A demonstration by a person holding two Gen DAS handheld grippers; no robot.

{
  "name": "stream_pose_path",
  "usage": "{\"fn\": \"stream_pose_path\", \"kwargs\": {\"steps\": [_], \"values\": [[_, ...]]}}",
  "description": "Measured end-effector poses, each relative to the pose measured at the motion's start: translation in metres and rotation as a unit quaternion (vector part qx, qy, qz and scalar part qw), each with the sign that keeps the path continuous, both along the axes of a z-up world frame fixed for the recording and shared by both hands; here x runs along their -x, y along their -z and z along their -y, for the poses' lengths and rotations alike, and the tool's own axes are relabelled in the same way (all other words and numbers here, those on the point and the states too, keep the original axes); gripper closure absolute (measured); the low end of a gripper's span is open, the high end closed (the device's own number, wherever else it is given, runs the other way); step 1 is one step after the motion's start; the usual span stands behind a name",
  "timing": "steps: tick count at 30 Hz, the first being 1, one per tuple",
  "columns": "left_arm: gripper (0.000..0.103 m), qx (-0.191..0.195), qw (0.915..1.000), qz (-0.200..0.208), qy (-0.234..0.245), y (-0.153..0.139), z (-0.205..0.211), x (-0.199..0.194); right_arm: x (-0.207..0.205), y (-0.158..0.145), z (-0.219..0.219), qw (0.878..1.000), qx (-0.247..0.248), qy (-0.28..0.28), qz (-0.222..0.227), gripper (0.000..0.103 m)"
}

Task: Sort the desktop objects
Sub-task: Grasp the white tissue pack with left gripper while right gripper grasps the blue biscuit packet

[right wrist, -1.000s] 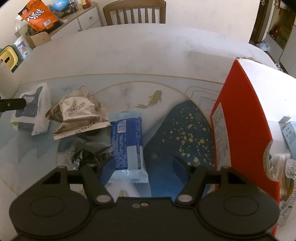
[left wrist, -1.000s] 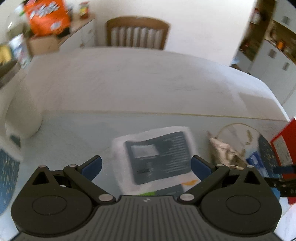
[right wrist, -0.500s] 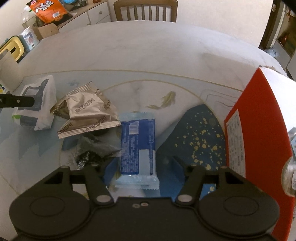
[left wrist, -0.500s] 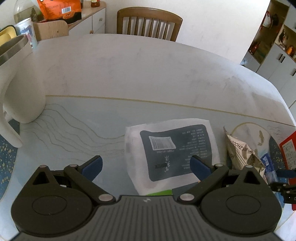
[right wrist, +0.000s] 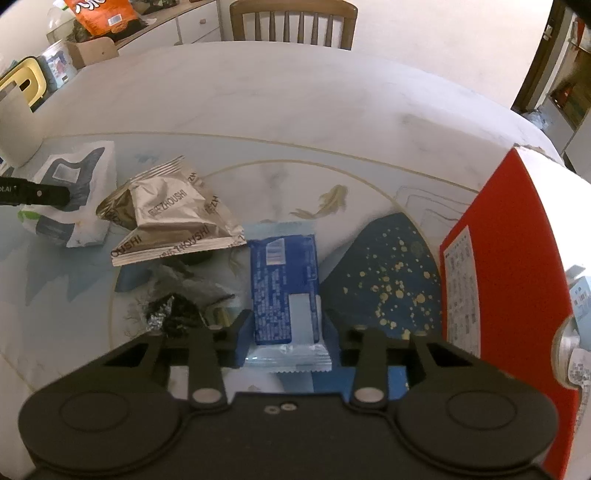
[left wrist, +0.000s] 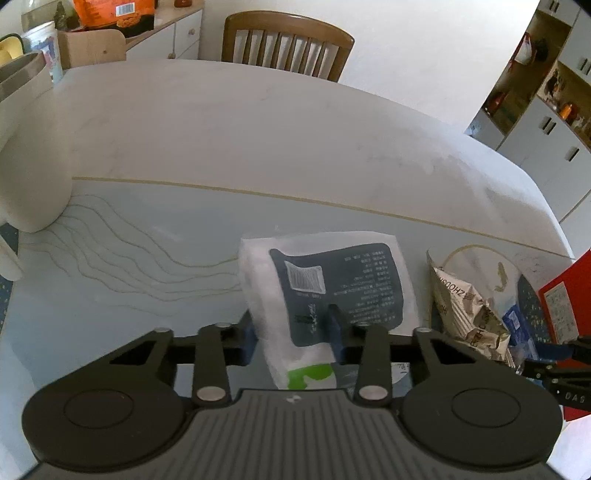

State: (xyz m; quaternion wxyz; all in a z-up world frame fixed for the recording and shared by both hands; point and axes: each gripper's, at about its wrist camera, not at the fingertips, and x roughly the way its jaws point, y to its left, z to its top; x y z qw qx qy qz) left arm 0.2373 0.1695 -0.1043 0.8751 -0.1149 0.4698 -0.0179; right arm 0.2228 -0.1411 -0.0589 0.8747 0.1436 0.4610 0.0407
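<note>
A white packet with a dark label point(left wrist: 332, 280) stands bunched and tilted between the blue pads of my left gripper point(left wrist: 291, 334), whose jaws are closing and press on its lower end. The same packet point(right wrist: 85, 170) shows at the left of the right wrist view, with a left fingertip point(right wrist: 44, 194) across it. My right gripper point(right wrist: 288, 339) has its jaws closing on the near end of a blue packet point(right wrist: 282, 280) that lies flat on the table mat; the pads touch both its sides. A silver packet point(right wrist: 173, 214) and a crumpled black wrapper point(right wrist: 173, 314) lie between the two.
A tall red box point(right wrist: 517, 277) stands close on the right. A white jug point(left wrist: 29, 147) stands at the left on the white table point(left wrist: 258, 129). A wooden chair point(left wrist: 284, 44) is behind the table's far edge. An orange bag point(right wrist: 99, 14) sits on a sideboard.
Both pairs of jaws have come in from wide. The white packet, flat before, is now squeezed and tilted up between the left pads. The right pads have reached the blue packet's sides.
</note>
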Motion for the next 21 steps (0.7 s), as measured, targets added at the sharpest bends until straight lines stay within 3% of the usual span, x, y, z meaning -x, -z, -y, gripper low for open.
{"fn": "stream_pose_path", "kwargs": {"steps": [8, 21], "values": [[0.086, 0.007, 0.9998, 0.018, 0.002, -0.005, 0.005, 0.005, 0.003, -0.002, 0.005, 1.0, -0.008, 0.01, -0.006, 0.067], [0.091, 0.036, 0.998, 0.051, 0.007, -0.028, 0.014, 0.015, 0.019, -0.017, 0.014, 0.999, -0.019, 0.031, 0.011, 0.067]]}}
